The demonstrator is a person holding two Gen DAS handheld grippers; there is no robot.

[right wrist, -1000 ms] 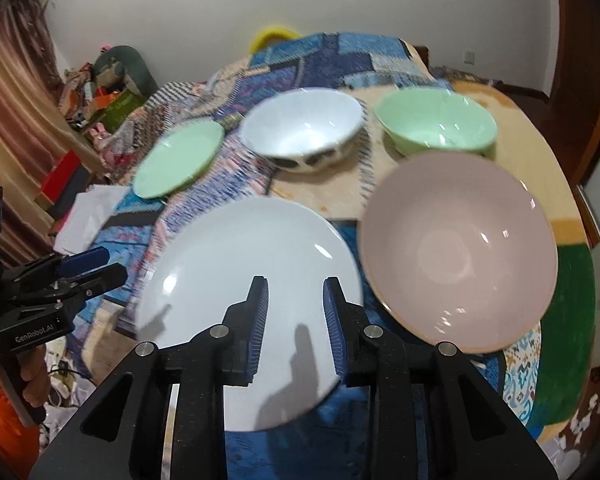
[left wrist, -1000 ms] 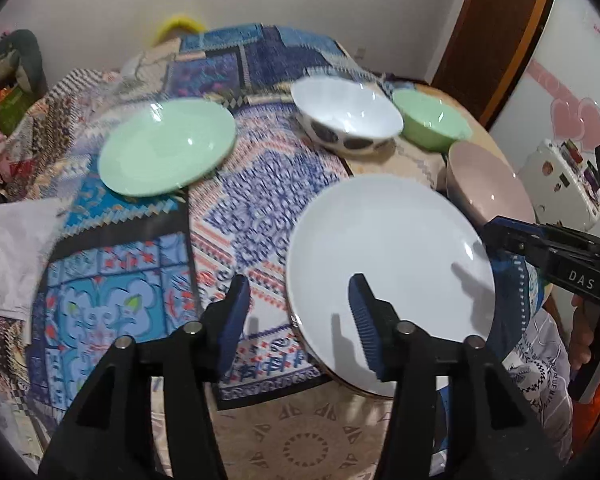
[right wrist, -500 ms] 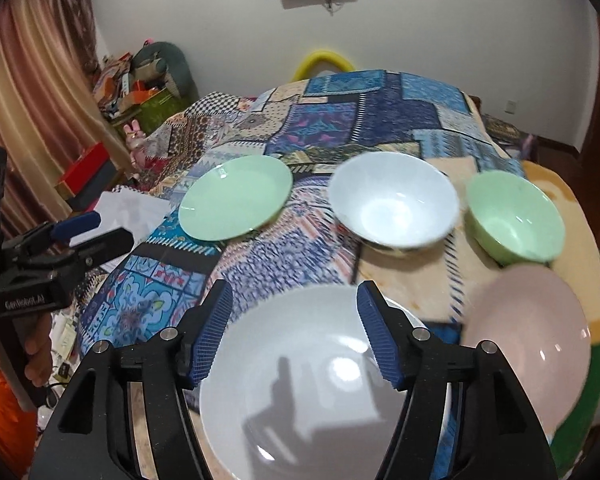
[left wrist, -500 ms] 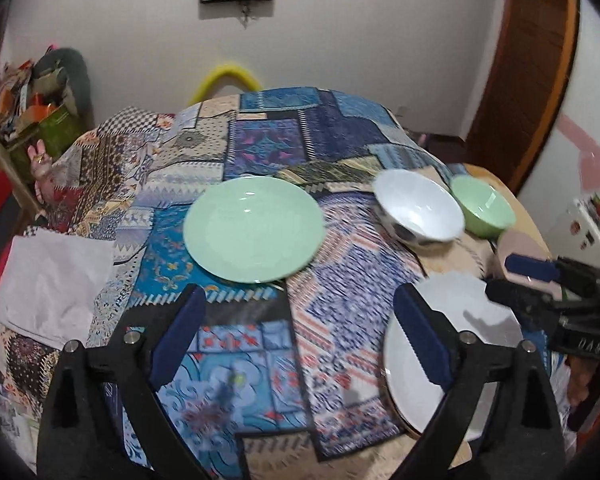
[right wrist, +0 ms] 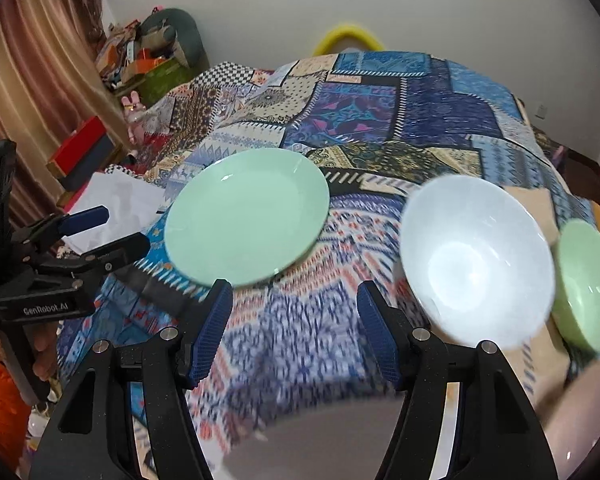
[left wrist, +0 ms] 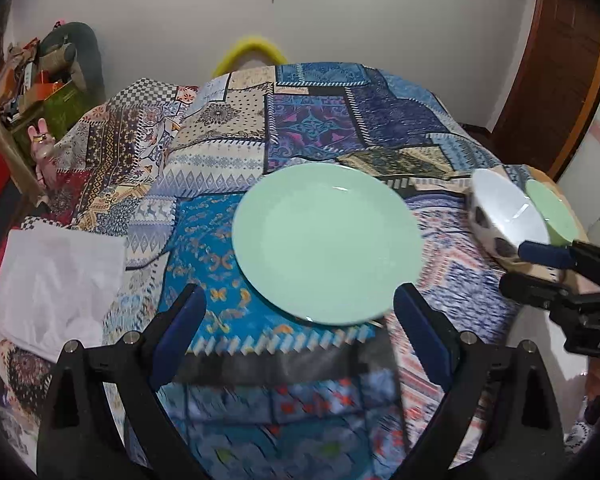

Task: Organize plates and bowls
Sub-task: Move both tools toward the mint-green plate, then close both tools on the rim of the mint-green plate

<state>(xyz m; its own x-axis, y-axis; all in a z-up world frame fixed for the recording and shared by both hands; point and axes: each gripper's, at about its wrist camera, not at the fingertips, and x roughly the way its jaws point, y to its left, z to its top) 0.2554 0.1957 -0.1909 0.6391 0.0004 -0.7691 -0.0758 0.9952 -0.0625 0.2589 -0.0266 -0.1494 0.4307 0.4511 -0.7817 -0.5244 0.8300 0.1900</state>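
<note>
A pale green plate lies flat on the patchwork tablecloth. My left gripper hovers open and wide over the plate's near edge, holding nothing. My right gripper is open over bare cloth, between the green plate and a white bowl. A green bowl stands right of the white bowl. A blurred white plate and a pink bowl lie under the right gripper. Each gripper shows in the other's view: right gripper, left gripper.
A white cloth lies at the table's left edge. A yellow chair back rises behind the table. Boxes and clutter fill the left corner of the room. A wooden door stands at the right.
Both grippers have opened and swung left, away from the white plate, which stays on the table. The green plate now lies right in front of the left gripper.
</note>
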